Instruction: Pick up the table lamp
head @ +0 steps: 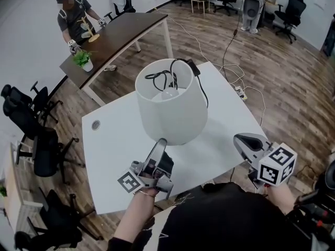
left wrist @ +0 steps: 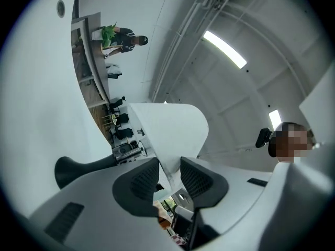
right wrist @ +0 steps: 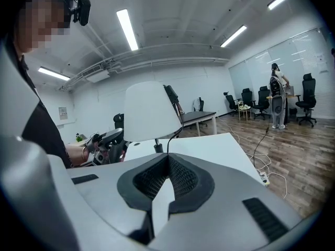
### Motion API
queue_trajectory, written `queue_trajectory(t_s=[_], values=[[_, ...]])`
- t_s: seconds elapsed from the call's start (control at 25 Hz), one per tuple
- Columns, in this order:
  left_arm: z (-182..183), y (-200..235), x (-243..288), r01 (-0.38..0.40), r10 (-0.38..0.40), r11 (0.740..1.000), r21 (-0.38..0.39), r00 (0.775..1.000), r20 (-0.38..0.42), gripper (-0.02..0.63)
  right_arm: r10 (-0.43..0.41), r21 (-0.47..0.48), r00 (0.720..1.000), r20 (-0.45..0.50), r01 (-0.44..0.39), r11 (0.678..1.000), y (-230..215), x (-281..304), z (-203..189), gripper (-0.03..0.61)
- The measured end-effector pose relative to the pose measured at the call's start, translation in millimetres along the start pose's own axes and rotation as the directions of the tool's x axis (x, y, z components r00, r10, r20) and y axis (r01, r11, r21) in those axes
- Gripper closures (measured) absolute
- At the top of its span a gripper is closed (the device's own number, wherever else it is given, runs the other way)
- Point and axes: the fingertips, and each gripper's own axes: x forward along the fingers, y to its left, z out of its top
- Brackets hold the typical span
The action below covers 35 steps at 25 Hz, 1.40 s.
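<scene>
Left gripper (left wrist: pixel 168 164) with jaws apart astride the lower rim of the table lamp (head: pixel 170 109) shade (no clear pinch), right gripper (right wrist: pixel 167 161) clenched shut and empty, lamp on the white table (head: pixel 112 150) ahead of it

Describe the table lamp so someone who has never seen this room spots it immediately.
Start at the white table nearest the camera. The table lamp is at its middle: a broad white shade, open on top, with a bulb and a black cord inside. Nothing else on that table stands tall; the dark table behind bears a potted plant, no lamp.
</scene>
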Motion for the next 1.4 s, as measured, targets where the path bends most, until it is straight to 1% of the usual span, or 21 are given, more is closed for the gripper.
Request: queue_trajectory(t_s=[0.16,0.44,0.68,0.8,1.04,1.24,1.4], values=[[5.8,-3.4,14.1,0.011,-0.01,1.0,-0.012,1.0,0.028,0.493,0.015,-0.006,1.0,0.005,-0.015,1.0,-6.7,5.8,8.1,0.563],[24.3,-0.7,39.1,0.003,0.0,0.999,-0.039,0.998,0.071,0.515,0.052,-0.005,0.999,0.01,-0.052,0.999,-16.6,26.0,21.6,0.563],[31.9,1.3,62.0,0.029,-0.025,0.998,-0.062,0.998,0.064,0.537,0.103,0.025,0.994,0.016,-0.104,0.994,-23.3,47.5,25.6,0.563],[36.2,3.6,73.2,0.032,-0.028,0.998,-0.057,0.998,0.064,0.541,0.143,0.031,0.99,0.008,-0.143,0.989,-23.6,61.8,24.9,0.563],[45.9,9.8,91.0,0.046,-0.039,0.996,-0.076,0.995,0.09,0.555,0.232,0.06,0.973,-0.008,-0.232,0.971,-24.9,97.9,20.5,0.563],[58.1,18.2,103.5,0.016,-0.005,0.995,-0.096,0.994,0.111,0.565,0.309,0.086,0.951,-0.027,-0.306,0.948,-19.4,132.4,20.1,0.563],[59.1,20.7,116.7,-0.011,0.02,0.996,-0.086,0.994,0.103,0.575,0.36,0.096,0.932,-0.045,-0.355,0.93,-14.3,158.0,19.6,0.563]])
